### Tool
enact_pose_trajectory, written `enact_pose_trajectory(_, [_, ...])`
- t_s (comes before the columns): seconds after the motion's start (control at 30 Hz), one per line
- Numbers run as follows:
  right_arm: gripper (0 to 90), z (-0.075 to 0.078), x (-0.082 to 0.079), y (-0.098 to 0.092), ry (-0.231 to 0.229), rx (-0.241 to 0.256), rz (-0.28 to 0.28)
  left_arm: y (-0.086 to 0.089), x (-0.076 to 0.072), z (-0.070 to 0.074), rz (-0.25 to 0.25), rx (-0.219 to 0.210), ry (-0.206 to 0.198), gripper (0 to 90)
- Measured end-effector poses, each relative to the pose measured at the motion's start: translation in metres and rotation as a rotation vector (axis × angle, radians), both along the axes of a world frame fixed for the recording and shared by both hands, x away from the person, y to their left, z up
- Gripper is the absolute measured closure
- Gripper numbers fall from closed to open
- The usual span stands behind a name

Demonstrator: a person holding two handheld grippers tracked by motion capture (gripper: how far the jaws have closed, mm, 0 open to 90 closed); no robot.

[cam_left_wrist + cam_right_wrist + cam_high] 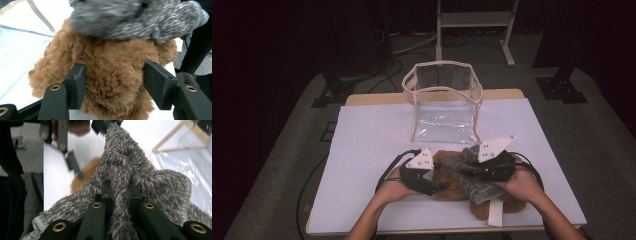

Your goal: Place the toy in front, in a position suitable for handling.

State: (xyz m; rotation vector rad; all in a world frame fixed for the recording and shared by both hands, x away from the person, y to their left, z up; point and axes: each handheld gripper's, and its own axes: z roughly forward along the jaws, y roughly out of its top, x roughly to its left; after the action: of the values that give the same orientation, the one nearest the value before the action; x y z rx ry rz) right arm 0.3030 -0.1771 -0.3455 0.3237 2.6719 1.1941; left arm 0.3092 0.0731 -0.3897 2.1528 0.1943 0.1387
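Observation:
A brown plush bear (451, 189) lies near the table's front edge with a grey fuzzy cloth (474, 182) draped over it. My left gripper (438, 186) comes in from the left. In its own view the bear (112, 65) fills the gap and my left gripper (115, 85) is shut on it, both pads pressed into the fur. From the right, my right gripper (468, 170) is shut on a fold of the grey cloth (125, 167); in its own view the right gripper (120, 195) pinches that fold tightly. The cloth (135, 17) hangs over the bear's top.
A clear plastic bag with beige trim (439, 64) stands open at the back middle of the white table cover (367, 150). A white tag (495, 213) sticks out from the bear near the front edge. Cables trail on the floor at left.

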Motion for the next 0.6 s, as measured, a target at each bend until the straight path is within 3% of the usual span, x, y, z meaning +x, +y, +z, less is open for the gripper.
enact_pose_trajectory(0.2, [80.3, 0.008, 0.017, 0.015, 0.007, 0.011, 0.025, 0.002, -0.003, 0.000, -0.009, 0.001, -0.003, 38.1])
enact_pose_trajectory(0.33, [80.4, 0.007, 0.024, -0.001, 0.022, -0.006, -0.016, 0.003, -0.004, 0.001, -0.018, 0.001, -0.012, 38.5])
enact_pose_trajectory(0.43, [80.5, 0.000, 0.020, -0.012, 0.048, -0.004, -0.028, 0.005, -0.003, 0.004, -0.003, -0.010, -0.014, 39.0])
enact_pose_trajectory(0.6, [80.5, -0.009, 0.009, -0.027, 0.093, 0.043, -0.037, 0.002, -0.003, 0.003, -0.004, -0.022, -0.013, 41.0])
